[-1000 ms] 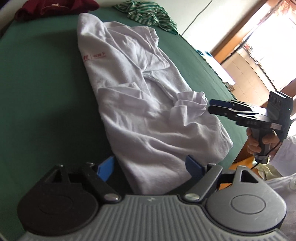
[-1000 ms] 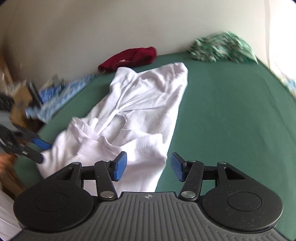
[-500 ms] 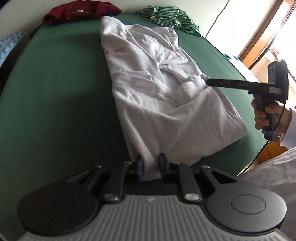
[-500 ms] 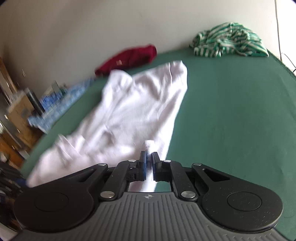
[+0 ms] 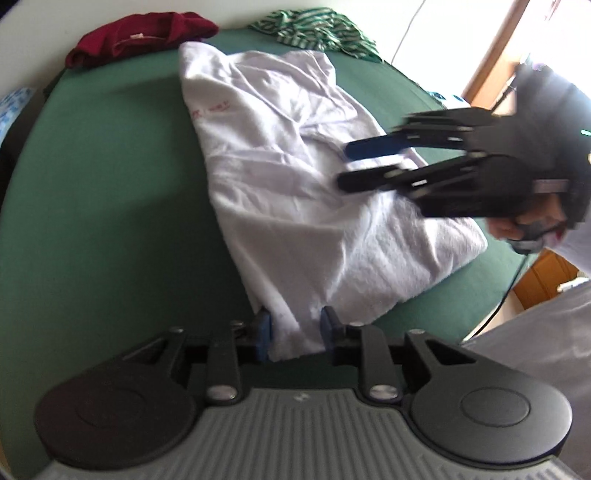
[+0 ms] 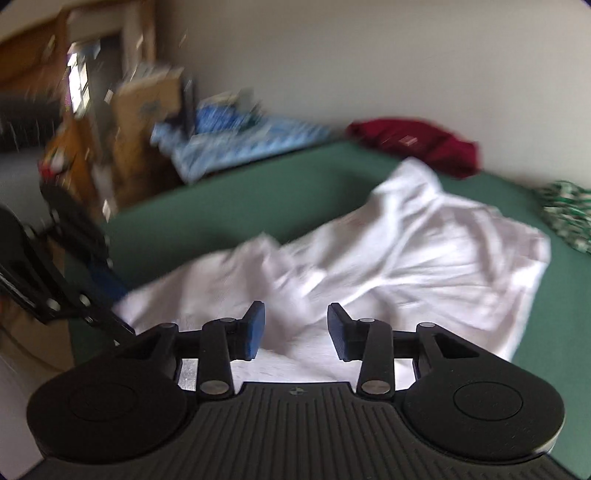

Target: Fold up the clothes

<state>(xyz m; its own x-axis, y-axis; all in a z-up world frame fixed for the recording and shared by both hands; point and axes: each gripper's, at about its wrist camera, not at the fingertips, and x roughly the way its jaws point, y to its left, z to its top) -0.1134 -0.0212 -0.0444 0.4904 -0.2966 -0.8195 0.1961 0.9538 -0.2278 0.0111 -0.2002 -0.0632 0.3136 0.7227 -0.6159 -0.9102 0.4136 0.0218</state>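
Releasing: right gripper (image 6: 295,330), jaws opening and empty above the white shirt (image 5: 295,177), which it pinched half a second ago.
Holding: left gripper (image 5: 295,332), jaws easing apart, shirt's near corner between the pads.
Shirt: crumpled mid green table (image 5: 103,192), below the maroon garment (image 5: 140,33).
Meaning: fold unfinished; regrasp likely.

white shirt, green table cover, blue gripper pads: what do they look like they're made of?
White shirt: soft matte knit, probably cotton; it creases and bunches limply, with a small red print. Green table cover: matte cloth or felt-like sheet, smooth, no sheen; exact fabric unclear. Blue pads: looks like rubber or foam, dull finish, on black hard-plastic fingers.
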